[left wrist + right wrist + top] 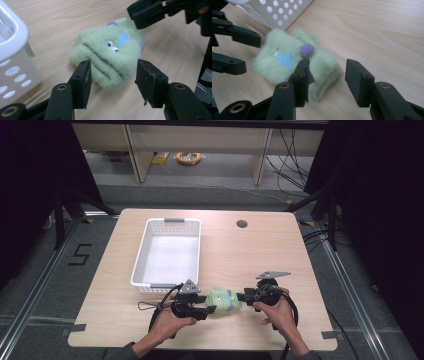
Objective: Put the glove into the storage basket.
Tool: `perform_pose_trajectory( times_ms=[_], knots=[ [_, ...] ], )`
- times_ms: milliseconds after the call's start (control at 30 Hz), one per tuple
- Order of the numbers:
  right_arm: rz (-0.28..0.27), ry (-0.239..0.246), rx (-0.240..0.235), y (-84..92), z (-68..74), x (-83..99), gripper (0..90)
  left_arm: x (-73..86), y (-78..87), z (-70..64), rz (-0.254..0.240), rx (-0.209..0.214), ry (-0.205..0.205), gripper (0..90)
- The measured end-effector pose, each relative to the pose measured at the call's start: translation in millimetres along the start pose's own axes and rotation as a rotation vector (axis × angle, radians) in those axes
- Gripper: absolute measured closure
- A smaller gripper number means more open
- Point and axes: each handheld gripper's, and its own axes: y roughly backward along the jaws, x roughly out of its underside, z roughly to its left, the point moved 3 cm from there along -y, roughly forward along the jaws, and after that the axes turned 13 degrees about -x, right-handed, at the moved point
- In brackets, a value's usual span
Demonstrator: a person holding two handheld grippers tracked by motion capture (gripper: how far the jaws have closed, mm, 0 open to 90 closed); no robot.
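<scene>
A fuzzy light-green plush toy (224, 299) with a blue patch, small eyes and a purple knob lies folded on the wooden table near its front edge. My left gripper (207, 310) comes at it from the left and my right gripper (242, 296) from the right. In the left gripper view the jaws (112, 72) stand apart with the toy's (110, 57) near end between them, pads off it. The right gripper view has the jaws (329, 72) open around a corner of the toy (294, 60).
A white perforated basket (141, 255) stands empty just behind and left of the toy, its corner close to my left gripper (15, 50). A round cable hole (242, 224) sits at the back of the table. Bare wood lies to the right.
</scene>
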Motion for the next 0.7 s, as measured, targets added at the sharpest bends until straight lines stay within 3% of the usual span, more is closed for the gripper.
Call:
perform_pose_trajectory(
  times_ms=[33,133,200,233,267,300,400,433,467,533,700],
  knots=[
    [0.006,-0.011,0.000,0.6,0.8,0.9,53.2,0.5,-1.2,1.3,0.013,0.003,-0.012,44.2],
    [0.024,-0.030,-0.010,-3.6,1.4,3.6,50.7,2.9,-9.2,-1.8,0.042,0.000,0.029,38.7],
    [0.040,-0.033,-0.028,-7.7,1.7,5.0,50.4,3.1,-13.5,-0.6,0.052,0.009,0.034,37.8],
    [0.054,-0.068,-0.025,-9.1,4.1,5.9,50.3,3.1,-13.5,-0.6,0.052,0.009,0.034,37.6],
    [0.065,-0.031,-0.015,-10.9,0.9,5.8,50.0,2.6,-15.2,2.1,0.061,0.013,0.060,37.1],
    [0.065,-0.031,-0.015,-10.9,0.9,5.8,50.0,2.6,-15.2,2.1,0.061,0.013,0.060,36.0],
    [0.083,-0.041,-0.028,-16.5,-1.0,6.9,50.1,3.1,-19.1,3.6,0.075,0.018,0.112,35.1],
    [0.082,-0.044,-0.016,-16.9,-1.0,7.0,50.1,3.3,-20.4,4.3,0.081,0.014,0.102,34.7],
    [0.087,-0.045,-0.035,-17.5,-1.6,6.9,50.2,3.6,-21.0,3.8,0.091,0.008,0.106,34.3],
    [0.086,-0.046,-0.021,-17.7,-2.1,6.7,50.3,4.2,-24.6,3.9,0.090,0.032,0.127,34.2],
    [0.090,-0.082,-0.058,-20.3,-2.6,7.4,50.3,3.7,-28.1,3.8,0.093,0.039,0.123,35.6]
  ],
)
